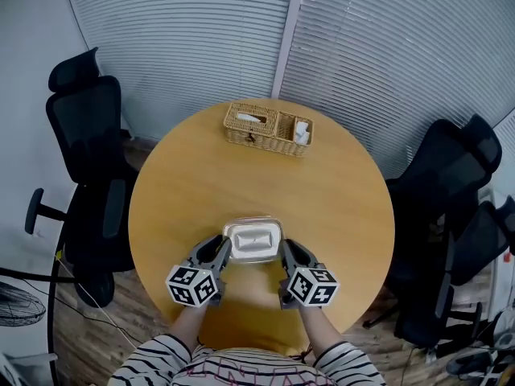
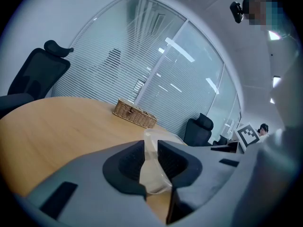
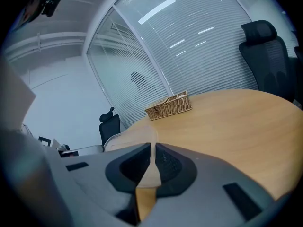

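left tongs (image 1: 224, 249) clamp nearly shut on the clear box (image 1: 253, 238) rim; right tongs (image 1: 284, 252) likewise (opposite side)

Translucent glossy plastic container (image 1: 253, 240), smooth matt wooden table (image 1: 338, 191), rough woven wicker basket (image 1: 268, 129)

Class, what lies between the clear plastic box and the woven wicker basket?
Nothing: the head view shows only bare round wooden tabletop between the clear plastic box and the woven wicker basket.
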Action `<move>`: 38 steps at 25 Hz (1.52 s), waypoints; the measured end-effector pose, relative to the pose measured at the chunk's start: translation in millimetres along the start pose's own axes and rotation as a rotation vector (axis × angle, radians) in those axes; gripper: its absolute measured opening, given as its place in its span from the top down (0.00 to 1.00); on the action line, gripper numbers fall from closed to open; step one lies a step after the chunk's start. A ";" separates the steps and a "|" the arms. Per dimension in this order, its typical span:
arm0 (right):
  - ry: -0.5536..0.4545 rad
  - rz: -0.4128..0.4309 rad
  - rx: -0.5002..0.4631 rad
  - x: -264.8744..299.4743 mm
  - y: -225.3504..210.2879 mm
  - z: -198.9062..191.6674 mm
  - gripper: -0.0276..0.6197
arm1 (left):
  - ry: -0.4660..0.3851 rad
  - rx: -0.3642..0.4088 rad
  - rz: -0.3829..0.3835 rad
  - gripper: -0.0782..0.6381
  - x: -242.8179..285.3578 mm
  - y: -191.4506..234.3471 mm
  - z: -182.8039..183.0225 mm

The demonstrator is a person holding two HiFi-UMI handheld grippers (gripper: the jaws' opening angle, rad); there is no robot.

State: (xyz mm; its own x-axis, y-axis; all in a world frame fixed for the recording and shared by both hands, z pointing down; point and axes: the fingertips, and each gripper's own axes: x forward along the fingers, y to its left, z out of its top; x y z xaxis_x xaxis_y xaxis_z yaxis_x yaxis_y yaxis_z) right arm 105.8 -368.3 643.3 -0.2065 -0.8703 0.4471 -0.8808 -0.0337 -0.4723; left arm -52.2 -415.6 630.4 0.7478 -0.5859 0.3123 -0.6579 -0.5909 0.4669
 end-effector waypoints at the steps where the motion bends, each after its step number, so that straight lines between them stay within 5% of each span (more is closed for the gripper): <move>1: -0.004 0.004 -0.003 -3.5 2.5 2.0 0.88 | -0.012 -0.002 0.002 0.75 -3.4 -2.2 3.1; 23: -0.154 0.184 -0.065 -127.3 58.1 46.8 0.89 | -0.267 0.016 0.010 0.80 -113.6 -109.8 39.8; 38: -0.170 0.299 -0.112 -211.3 76.9 31.8 0.89 | -0.339 0.055 0.078 0.81 -184.1 -175.6 15.4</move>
State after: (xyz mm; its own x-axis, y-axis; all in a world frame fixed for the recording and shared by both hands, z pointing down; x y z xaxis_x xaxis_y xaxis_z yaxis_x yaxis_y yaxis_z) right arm 95.3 -202.6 488.3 -0.3965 -0.9032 0.1645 -0.8353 0.2806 -0.4728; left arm -75.7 -212.5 478.2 0.6292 -0.7757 0.0485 -0.7225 -0.5608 0.4044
